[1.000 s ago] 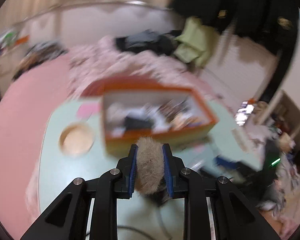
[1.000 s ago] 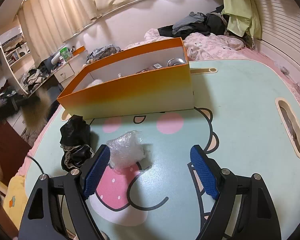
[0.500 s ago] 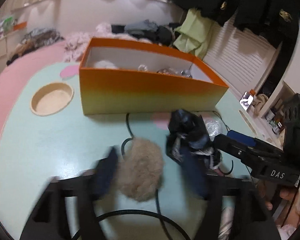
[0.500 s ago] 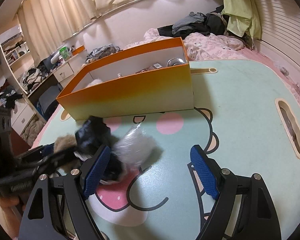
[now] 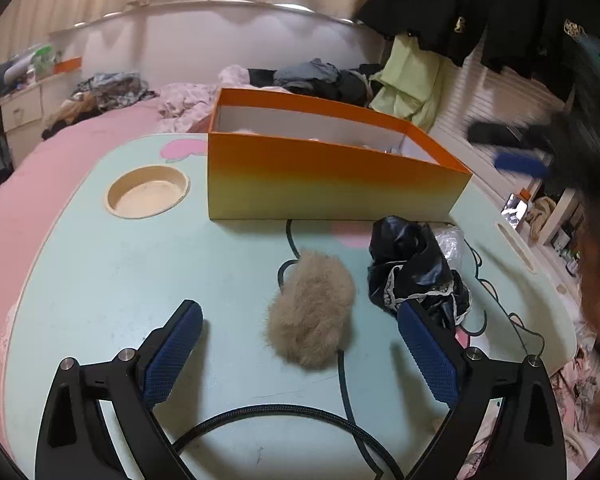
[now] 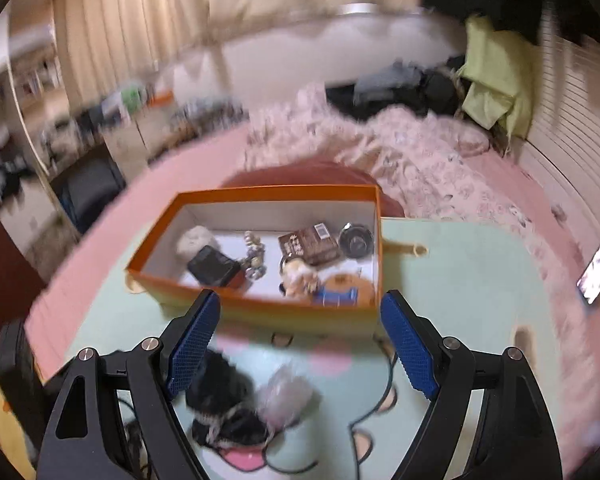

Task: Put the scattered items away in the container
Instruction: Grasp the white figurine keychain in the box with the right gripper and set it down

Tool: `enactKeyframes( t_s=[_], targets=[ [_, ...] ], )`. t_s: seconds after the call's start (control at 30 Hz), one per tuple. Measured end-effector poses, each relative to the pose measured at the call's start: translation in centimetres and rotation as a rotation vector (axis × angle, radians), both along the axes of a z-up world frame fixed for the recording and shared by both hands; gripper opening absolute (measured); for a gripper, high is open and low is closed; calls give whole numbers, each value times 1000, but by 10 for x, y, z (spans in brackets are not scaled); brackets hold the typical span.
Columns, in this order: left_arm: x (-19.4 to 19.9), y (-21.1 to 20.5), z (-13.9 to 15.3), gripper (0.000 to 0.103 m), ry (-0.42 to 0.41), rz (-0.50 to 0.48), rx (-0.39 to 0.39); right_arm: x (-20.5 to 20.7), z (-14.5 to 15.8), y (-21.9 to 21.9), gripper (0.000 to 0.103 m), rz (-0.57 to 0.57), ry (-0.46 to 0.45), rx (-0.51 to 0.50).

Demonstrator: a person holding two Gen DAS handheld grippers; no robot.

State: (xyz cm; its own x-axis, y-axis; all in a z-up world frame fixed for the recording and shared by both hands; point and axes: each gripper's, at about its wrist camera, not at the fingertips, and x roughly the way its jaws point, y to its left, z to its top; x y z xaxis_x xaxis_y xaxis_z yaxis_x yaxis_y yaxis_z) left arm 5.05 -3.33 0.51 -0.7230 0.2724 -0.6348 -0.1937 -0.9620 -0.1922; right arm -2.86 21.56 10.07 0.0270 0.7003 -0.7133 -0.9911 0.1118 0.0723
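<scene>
The tan fur ball [image 5: 310, 314] lies free on the mint table [image 5: 100, 272], at 6 o'clock from the orange box [image 5: 332, 184]. Your left gripper [image 5: 300, 352] has just been opening; its jaws now stand wide on both sides of the ball and do not touch it. At 3 o'clock from the ball sits a black lace cloth [image 5: 416, 268], with a clear plastic wad [image 5: 450, 238] just behind. Your right gripper [image 6: 300, 344] is spread and holds nothing, above the box [image 6: 260, 308].

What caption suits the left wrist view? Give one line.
Open left gripper over a furry pom-pom lying before the orange box.
</scene>
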Motion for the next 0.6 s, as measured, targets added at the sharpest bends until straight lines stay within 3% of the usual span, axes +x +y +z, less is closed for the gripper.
enactKeyframes(
  t_s=[0.07, 0.1, 0.13, 0.23, 0.4, 0.43, 0.53, 0.6],
  targets=[
    [-1, -1, -1, 98, -6, 1, 3, -2, 4, 37, 81, 28, 11, -116],
    [-1, -1, -1, 98, -6, -1, 7, -3, 4, 53, 72, 48, 10, -163],
    [-1, -2, -2, 98, -6, -2, 12, -6, 1, 68, 66, 62, -6, -213],
    [-2, -3, -2, 98, -5, -4, 22, -13, -20, 97, 60, 79, -95, -353],
    [-1, -2, -2, 98, -6, -5, 22, -12, -52, 107, 56, 86, -117, -462],
    [-1, -1, -2, 98, -6, -5, 21, -12, -61, 109, 45, 86, -128, -485],
    [-1, -1, -2, 99, -7, -8, 19, -2, -69, 112, 37, 103, 25, -517],
    [0, -1, -2, 99, -7, -8, 19, 1, -69, 109, 37, 110, 38, -514]
  ],
)
